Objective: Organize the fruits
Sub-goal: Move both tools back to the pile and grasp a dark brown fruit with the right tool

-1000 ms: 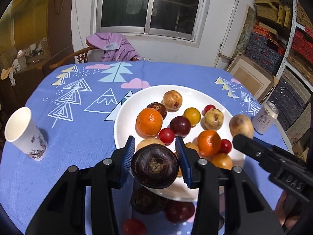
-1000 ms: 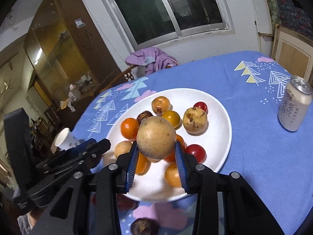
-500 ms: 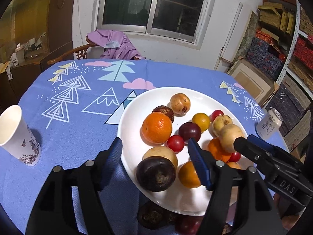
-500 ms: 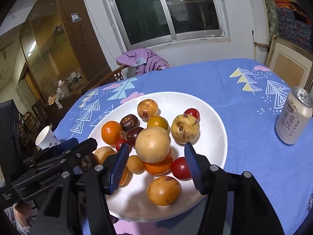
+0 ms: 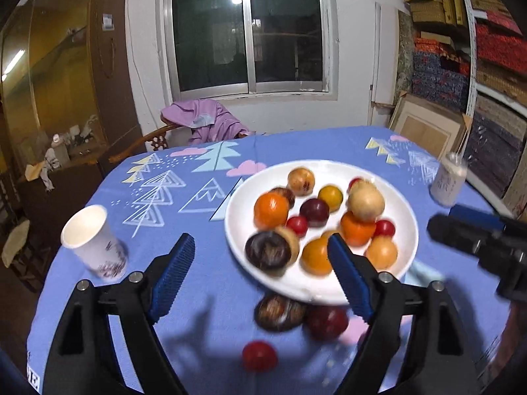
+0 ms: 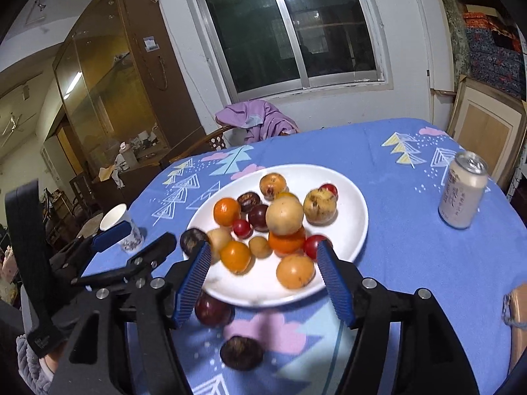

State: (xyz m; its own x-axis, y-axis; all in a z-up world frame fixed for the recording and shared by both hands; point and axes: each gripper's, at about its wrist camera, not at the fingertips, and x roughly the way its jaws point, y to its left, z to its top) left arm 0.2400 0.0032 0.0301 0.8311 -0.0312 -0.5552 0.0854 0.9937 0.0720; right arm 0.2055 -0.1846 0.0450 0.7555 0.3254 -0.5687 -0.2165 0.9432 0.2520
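Clearly the fruit is the worry: most of it is heaped on the white plate (image 6: 357, 220), and the pale round fruit (image 6: 284, 214) sits on top of an orange one (image 6: 286, 243) rather than on the plate itself. That perch looks unsteady; a nudge to the plate or table could roll it into the small red fruits or over the rim. The dark fruit (image 5: 268, 254) lies at the plate's near-left edge, touching a tan one, and could slip off if knocked.

Both tools are released and empty. The left gripper (image 5: 260, 273) has just been opening its jaws, with nothing between the pads. The right gripper (image 6: 262, 276) has likewise just been spreading, and its pads frame the plate's near edge without touching fruit.

Just beyond that near rim, 3 loose fruits wait on the blue tablecloth (image 5: 204, 283): a dark one (image 5: 280, 311), a deep red one (image 5: 327, 322) and a small red one (image 5: 259, 356). Reaching low for them risks a finger catching the rim and tipping the plate. Farther out, the paper cup (image 5: 92, 240) and the can (image 6: 464, 191) stand near enough for a wide swing to topple them.
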